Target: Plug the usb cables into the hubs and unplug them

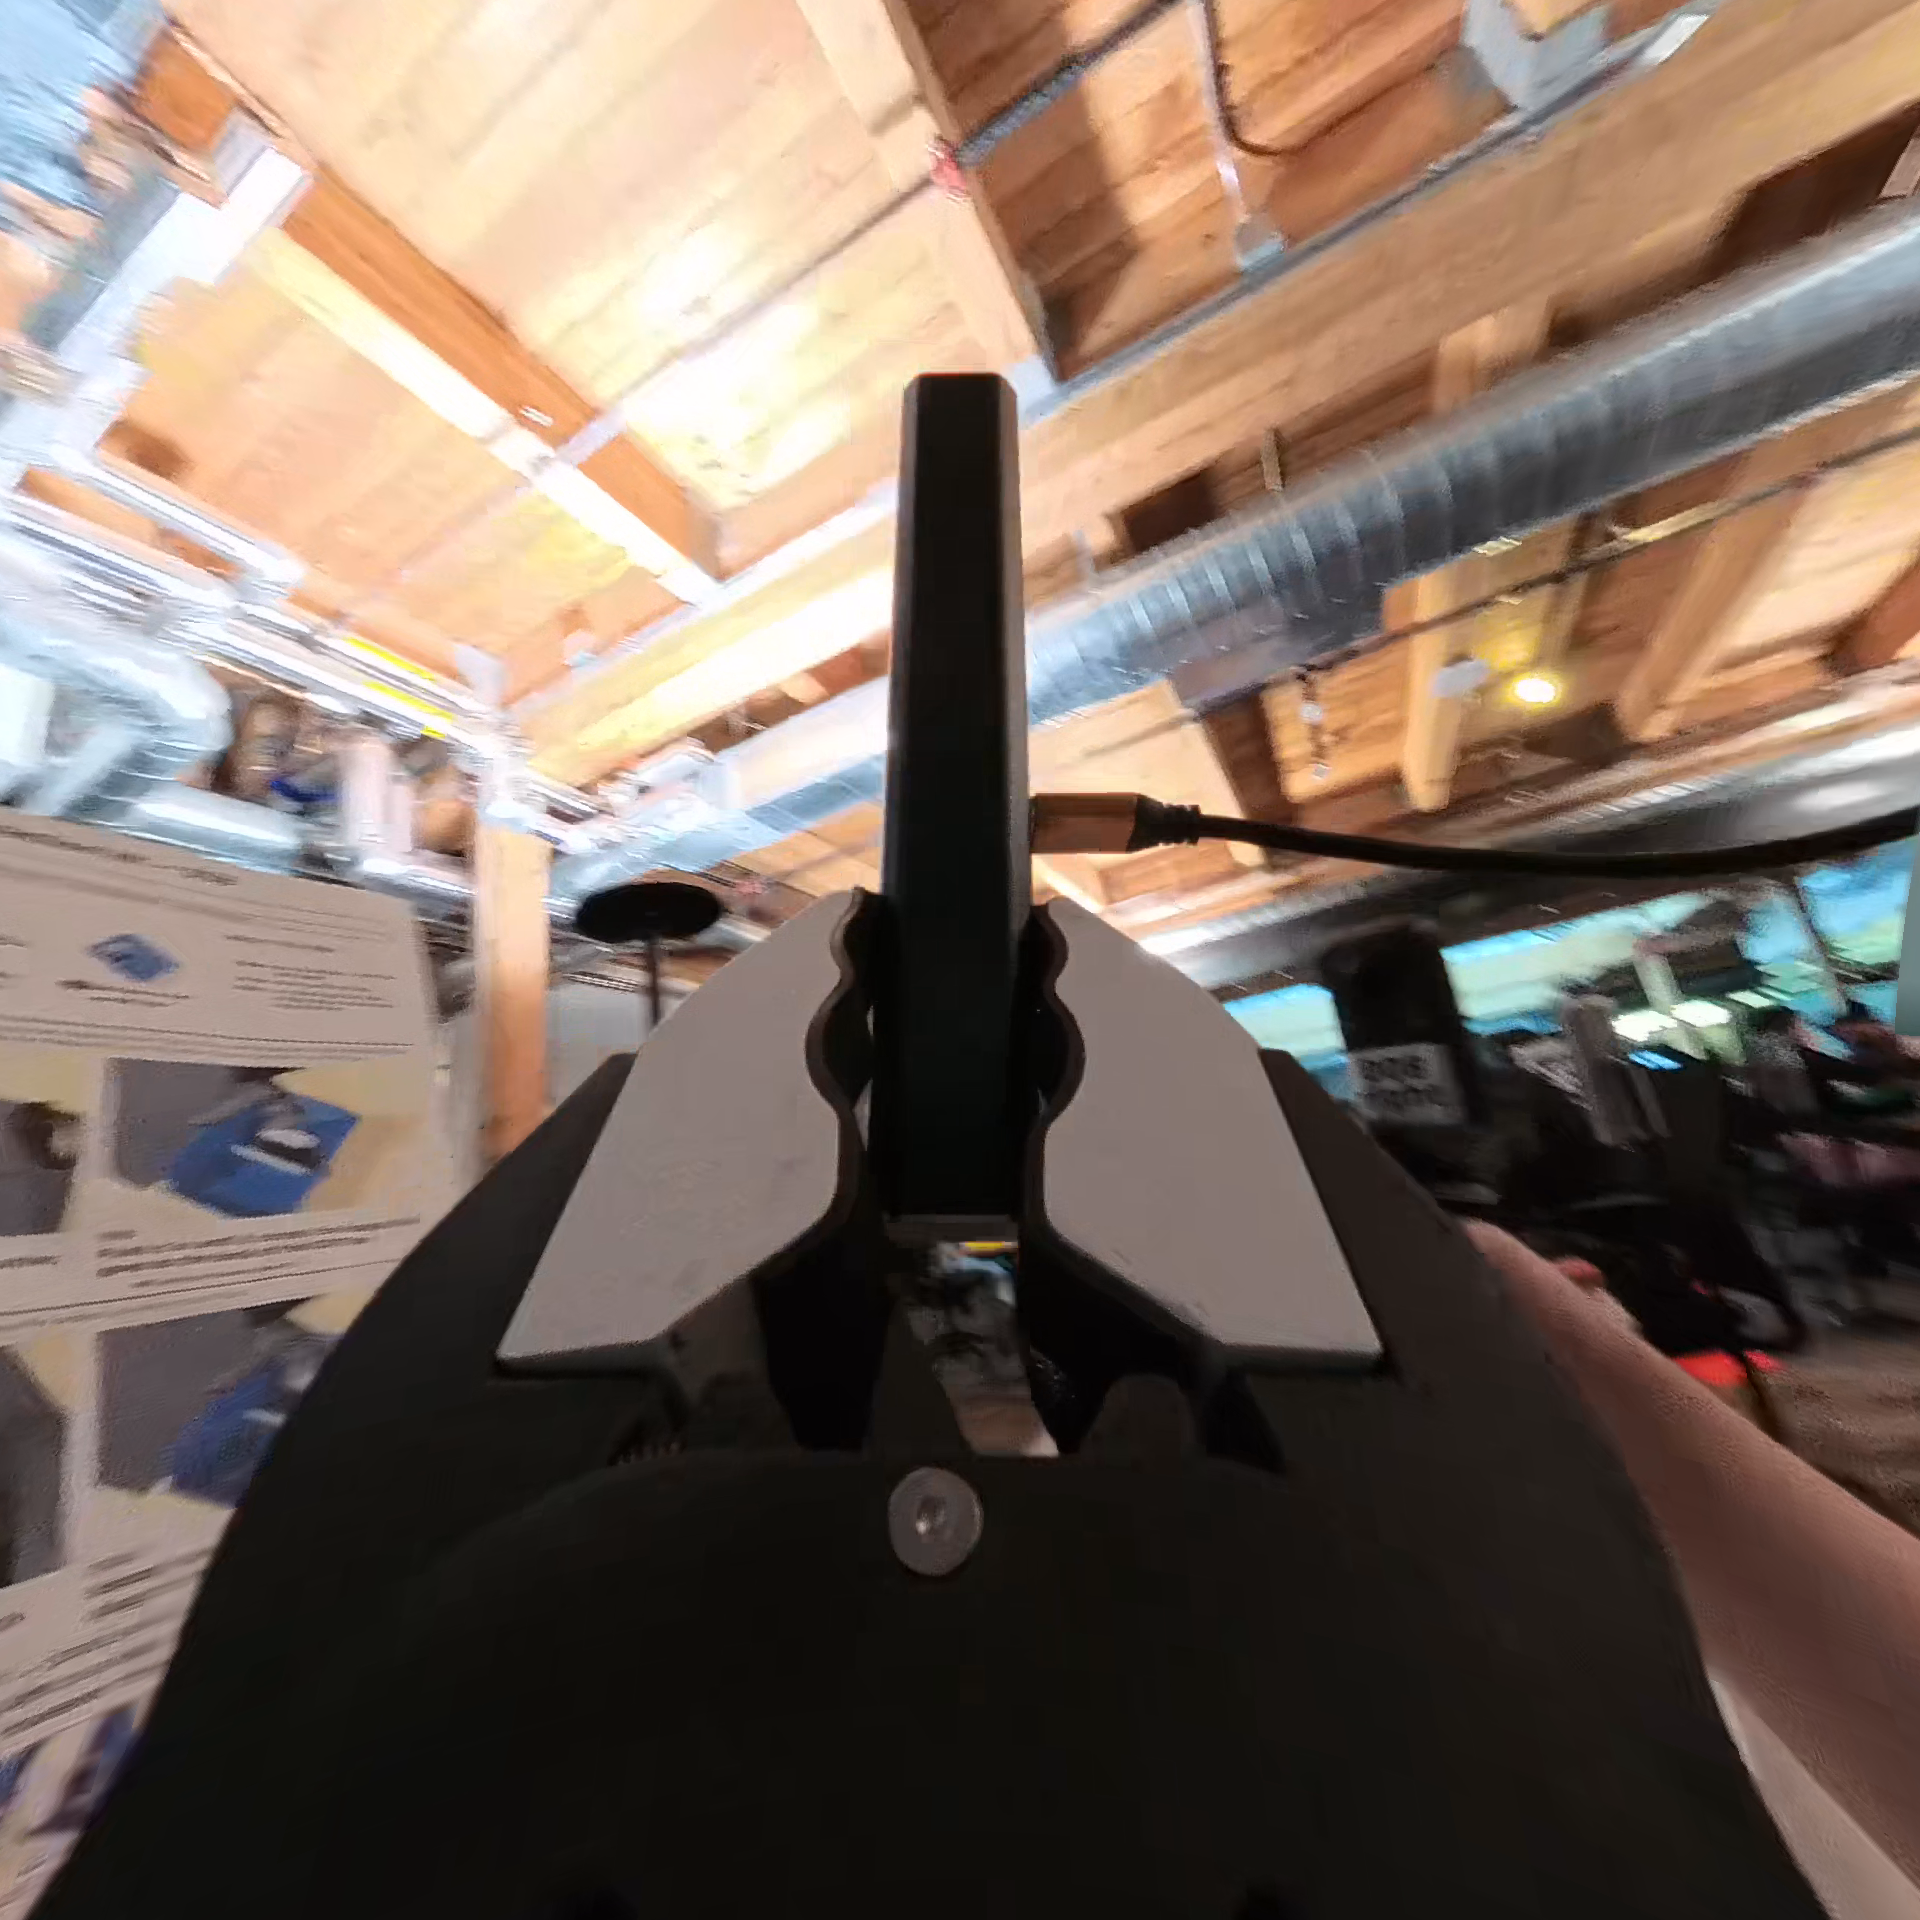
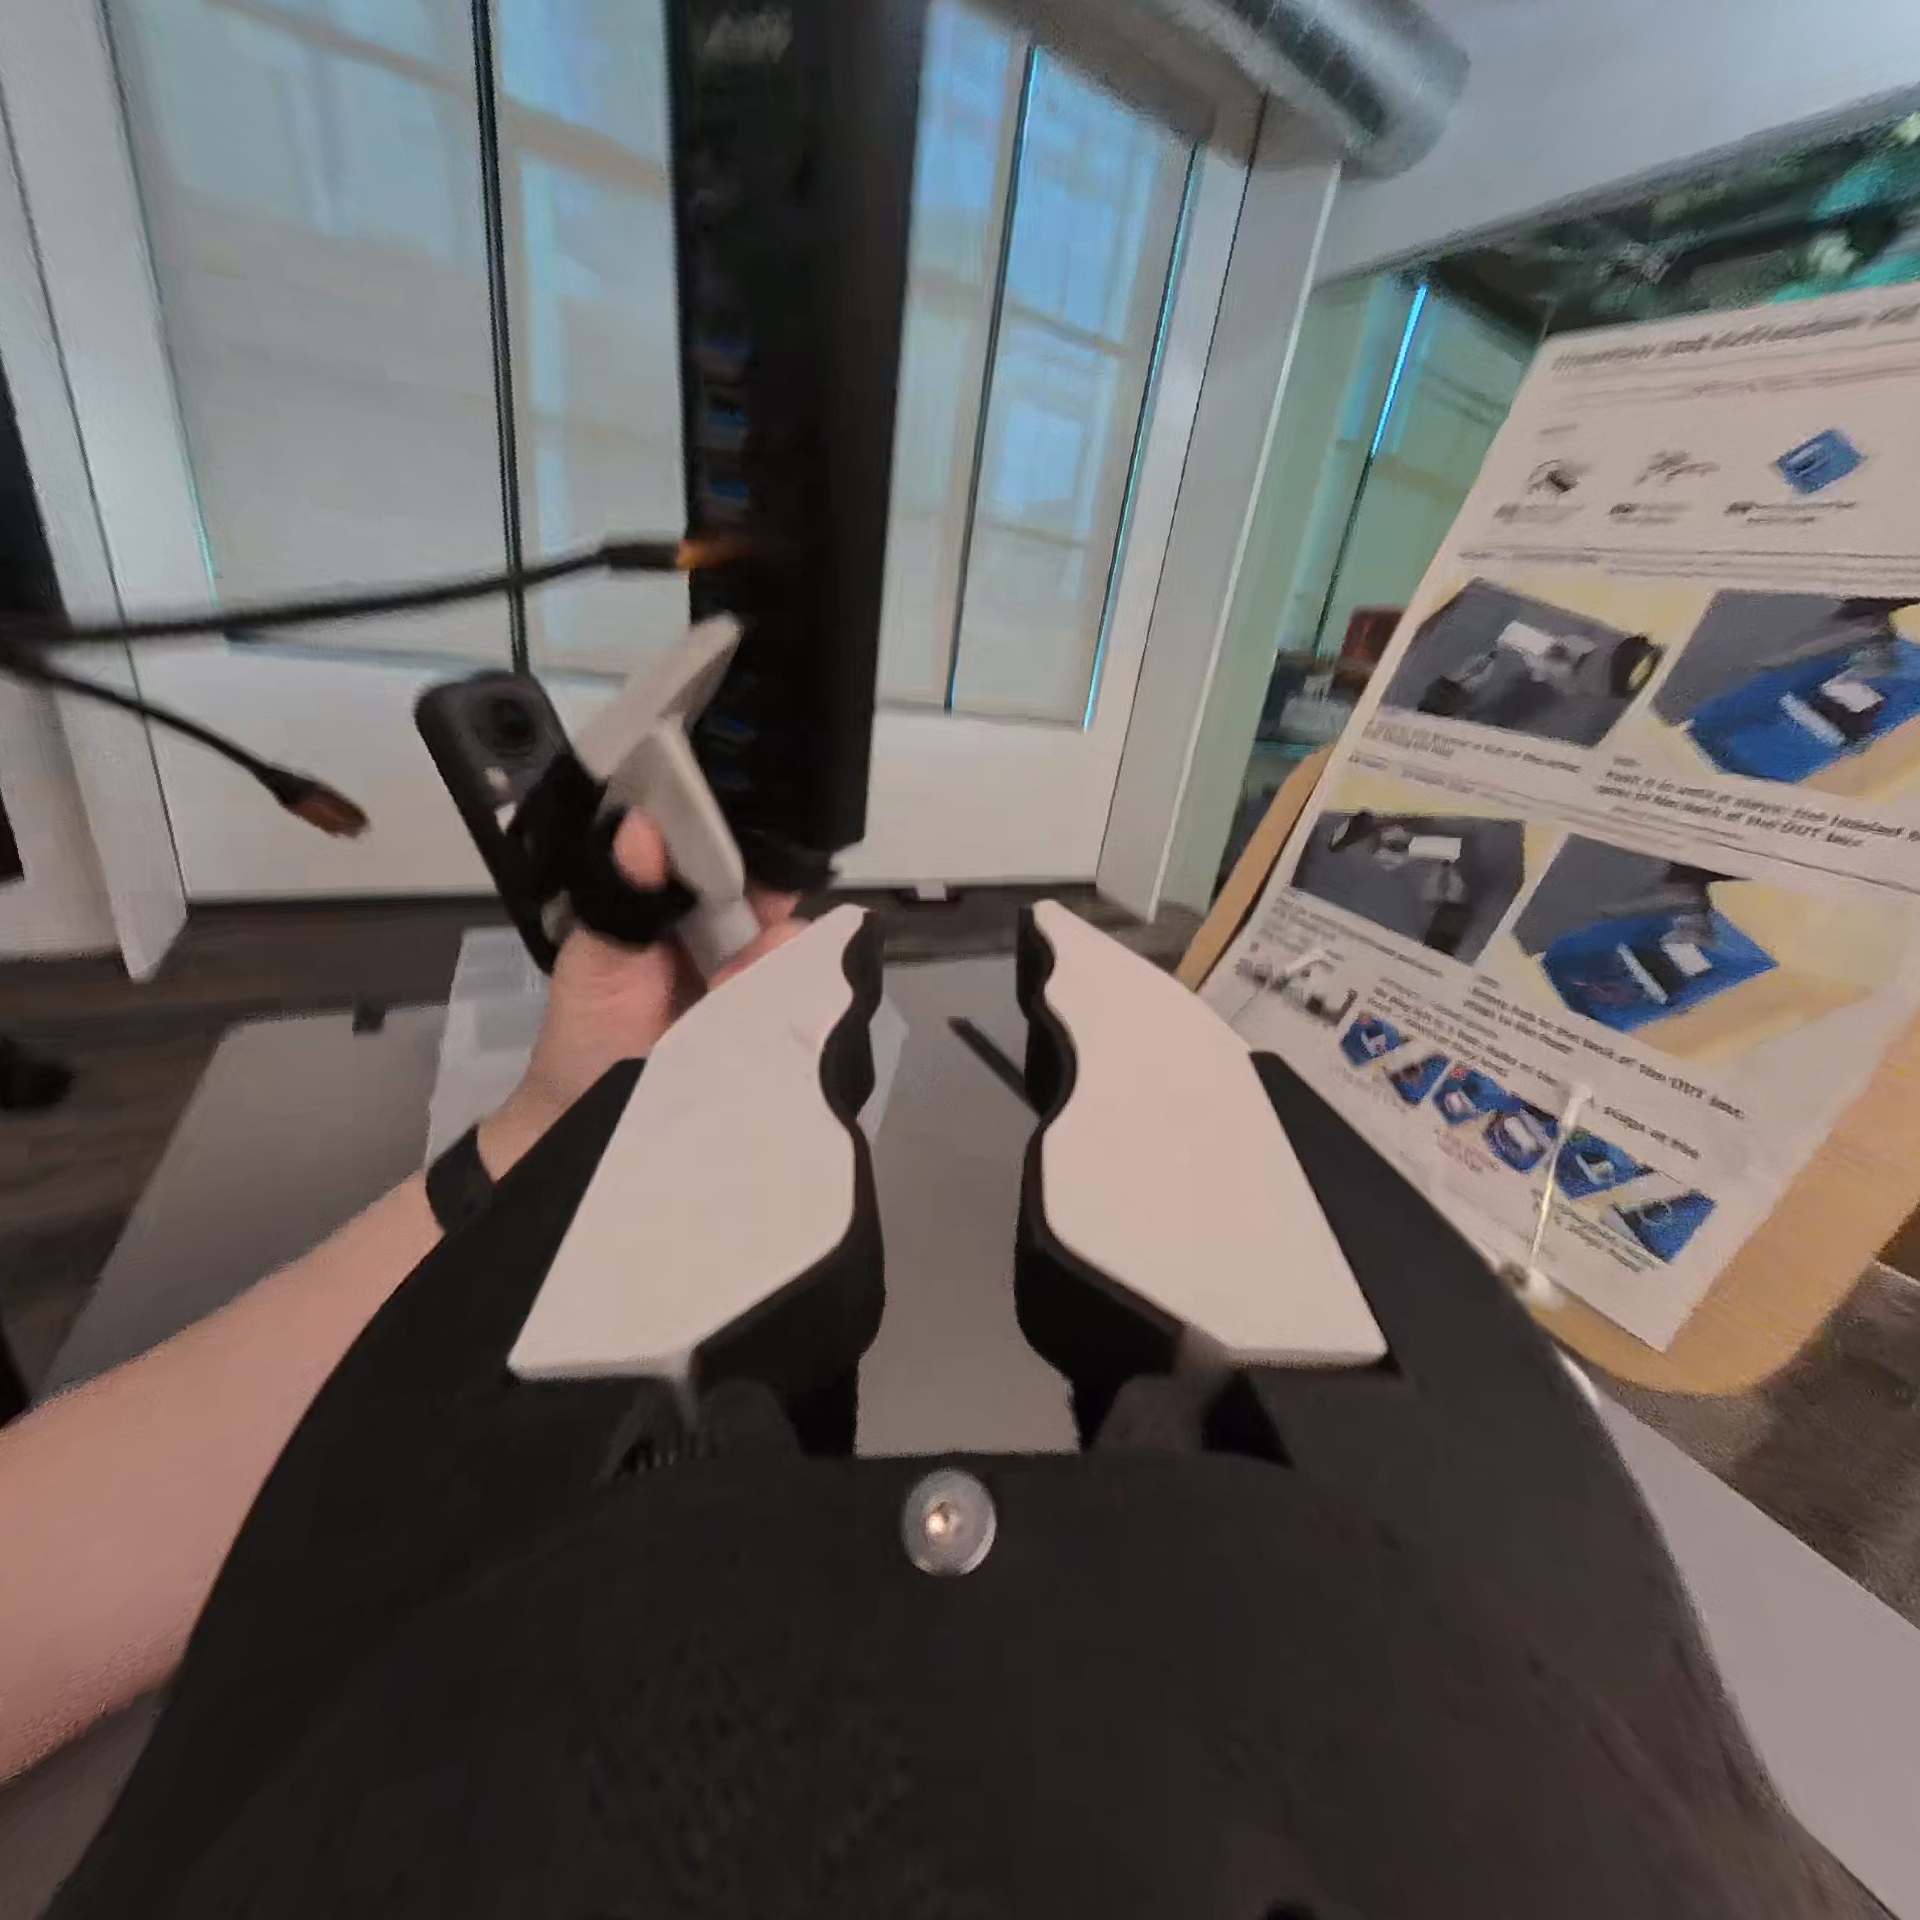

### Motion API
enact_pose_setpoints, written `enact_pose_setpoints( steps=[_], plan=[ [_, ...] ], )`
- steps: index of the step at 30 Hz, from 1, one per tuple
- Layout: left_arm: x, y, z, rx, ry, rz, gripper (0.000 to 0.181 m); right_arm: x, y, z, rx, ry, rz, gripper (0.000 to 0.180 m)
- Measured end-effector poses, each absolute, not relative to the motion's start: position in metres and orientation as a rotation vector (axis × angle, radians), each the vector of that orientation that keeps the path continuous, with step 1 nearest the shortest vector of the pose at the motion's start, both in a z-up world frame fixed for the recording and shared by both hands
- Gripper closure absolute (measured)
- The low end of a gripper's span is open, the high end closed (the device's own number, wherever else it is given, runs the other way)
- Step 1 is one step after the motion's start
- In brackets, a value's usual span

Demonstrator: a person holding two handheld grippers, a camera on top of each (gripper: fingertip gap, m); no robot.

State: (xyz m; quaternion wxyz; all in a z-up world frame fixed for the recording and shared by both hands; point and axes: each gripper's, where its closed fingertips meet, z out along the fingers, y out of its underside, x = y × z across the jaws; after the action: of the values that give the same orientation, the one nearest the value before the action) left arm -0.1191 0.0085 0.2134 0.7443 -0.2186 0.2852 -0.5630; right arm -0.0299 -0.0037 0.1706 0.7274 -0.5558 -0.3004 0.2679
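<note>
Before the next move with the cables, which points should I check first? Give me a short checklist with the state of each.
1. Left hand-held gripper clamps the black hub firmly: ok.
2. Hub stands upright between the fingers: ok.
3. Gold plug sits in the side of the hub: ok; depth cannot tell.
4. Right hand-held gripper is open and holds nothing: ok.
5. Second cable hangs loose, not plugged: not ok.
6. Free ports on the hub: cannot tell, blurred.
</note>
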Motion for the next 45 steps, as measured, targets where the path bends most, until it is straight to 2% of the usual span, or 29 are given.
enact_pose_setpoints(
  steps=[4,10,13,14,18,20,24,26,28,31,34,37,45],
  plan=[
    [-0.093,-0.014,0.195,-0.437,0.851,-1.412,0.155,-0.026,-0.023,0.2,-1.008,-0.599,0.796,0.13],
    [-0.048,-0.013,0.155,-0.549,1.045,-1.547,0.155,-0.024,-0.034,0.213,-0.938,-0.584,0.75,0.118],
    [-0.032,-0.017,0.132,-0.606,1.165,-1.588,0.155,-0.018,-0.016,0.198,-1.028,-0.574,0.717,0.124],
    [-0.03,-0.016,0.128,-0.627,1.178,-1.612,0.155,-0.021,-0.02,0.194,-1.021,-0.631,0.771,0.143],
    [-0.033,-0.006,0.109,-0.692,1.195,-1.663,0.154,-0.018,-0.007,0.175,-1.09,-0.655,0.957,0.149],
    [-0.047,0.008,0.091,-0.761,1.204,-1.64,0.14,-0.014,0.006,0.164,-1.142,-0.627,1.012,0.149],
    [-0.1,0.103,0.051,-1.155,0.866,-1.43,0.152,-0.02,0.034,0.131,-1.302,-0.609,1.016,0.149],
    [-0.142,0.144,0.054,-1.253,0.559,-1.43,0.156,-0.039,0.049,0.105,-1.397,-0.681,0.97,0.15],
    [-0.178,0.147,0.078,-1.141,0.394,-1.521,0.161,-0.066,0.065,0.075,-1.479,-0.788,0.943,0.15],
    [-0.199,0.125,0.112,-0.984,0.407,-1.519,0.159,-0.114,0.081,0.031,-1.515,-1.034,0.955,0.15],
    [-0.186,0.111,0.117,-1.067,0.558,-1.367,0.154,-0.145,0.098,-0.002,-1.536,-1.167,1.01,0.149],
    [-0.183,0.101,0.123,-1.072,0.643,-1.252,0.148,-0.159,0.113,-0.018,-1.513,-1.201,1.023,0.15],
    [-0.209,0.099,0.128,-1.069,0.642,-1.243,0.147,-0.172,0.121,-0.033,-1.443,-1.31,1.089,0.15]
  ],
)
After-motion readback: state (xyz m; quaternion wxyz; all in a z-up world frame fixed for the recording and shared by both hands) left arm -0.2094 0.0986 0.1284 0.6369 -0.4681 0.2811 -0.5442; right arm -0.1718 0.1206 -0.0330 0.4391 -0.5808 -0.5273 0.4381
